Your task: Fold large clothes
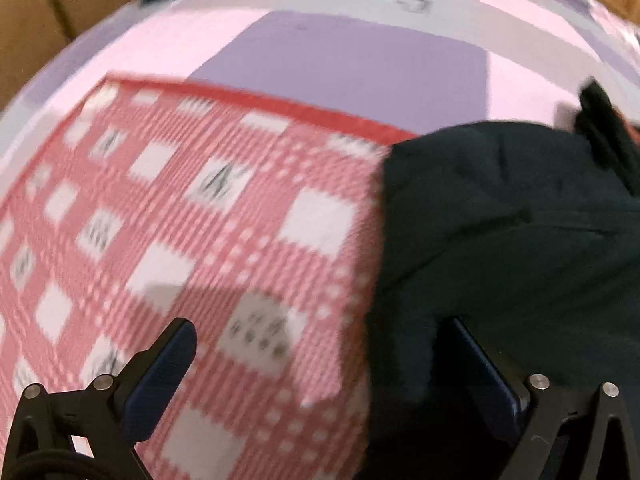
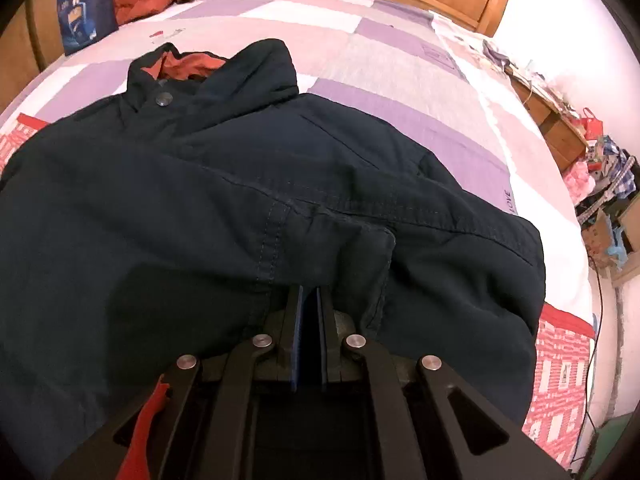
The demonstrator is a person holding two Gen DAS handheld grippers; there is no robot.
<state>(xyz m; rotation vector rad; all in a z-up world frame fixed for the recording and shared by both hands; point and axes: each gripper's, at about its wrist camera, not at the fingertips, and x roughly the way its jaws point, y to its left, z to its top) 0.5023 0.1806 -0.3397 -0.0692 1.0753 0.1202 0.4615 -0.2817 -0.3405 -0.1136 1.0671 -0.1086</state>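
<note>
Heavy motion blur in left view; right view sharp, fisheye-curved, pink-tinted.

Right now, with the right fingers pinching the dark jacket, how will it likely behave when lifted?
The dark jacket probably drapes floppily: it already creases around the right gripper. Its thick stitched seams suggest some weight, so unheld parts likely sag. The open left gripper straddles its edge, so that side may trail.

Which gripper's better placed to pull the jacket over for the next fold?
Right. The right gripper is already shut on the dark jacket fabric. The left gripper is open over the red checked cloth, gripping nothing.
</note>
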